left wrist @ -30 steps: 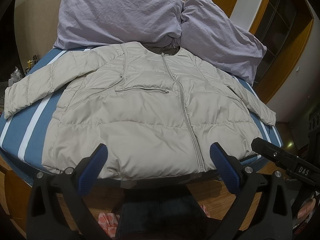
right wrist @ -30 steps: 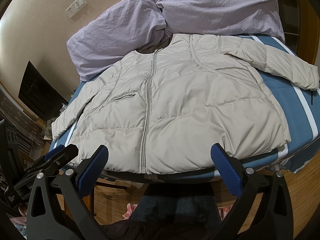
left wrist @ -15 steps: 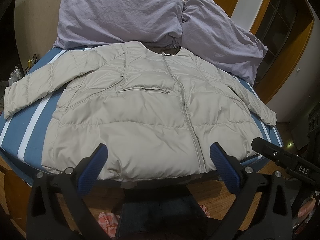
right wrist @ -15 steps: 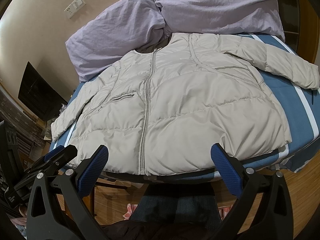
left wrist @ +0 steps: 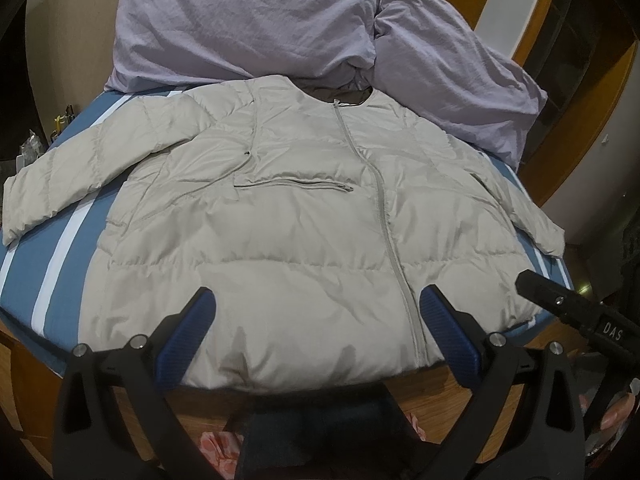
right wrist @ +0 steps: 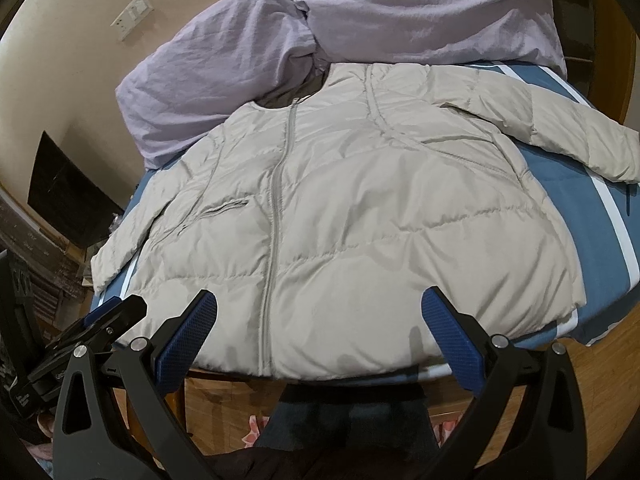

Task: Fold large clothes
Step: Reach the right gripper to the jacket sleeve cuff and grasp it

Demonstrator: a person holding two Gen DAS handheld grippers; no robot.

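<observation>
A beige puffer jacket (left wrist: 304, 216) (right wrist: 360, 208) lies flat and zipped on the bed, front up, both sleeves spread out to the sides. Its hem reaches the near edge of the mattress. My left gripper (left wrist: 318, 320) hovers open just over the hem, left of the zipper (left wrist: 384, 200), holding nothing. My right gripper (right wrist: 318, 320) is open too, above the hem to the right of the zipper (right wrist: 276, 208). The right gripper's body shows at the right edge of the left wrist view, and the left one's at the lower left of the right wrist view.
Two lilac pillows (left wrist: 248, 28) (right wrist: 420, 4) lie against the wall behind the collar. The bedsheet (left wrist: 52, 240) (right wrist: 600, 232) is blue with white stripes. Wooden floor (right wrist: 600, 368) and a person's dark trouser legs (left wrist: 320, 440) are below the bed edge. A dark cabinet (right wrist: 68, 188) stands left.
Both grippers have moved slightly closer to the jacket's hem; the jacket has not moved.
</observation>
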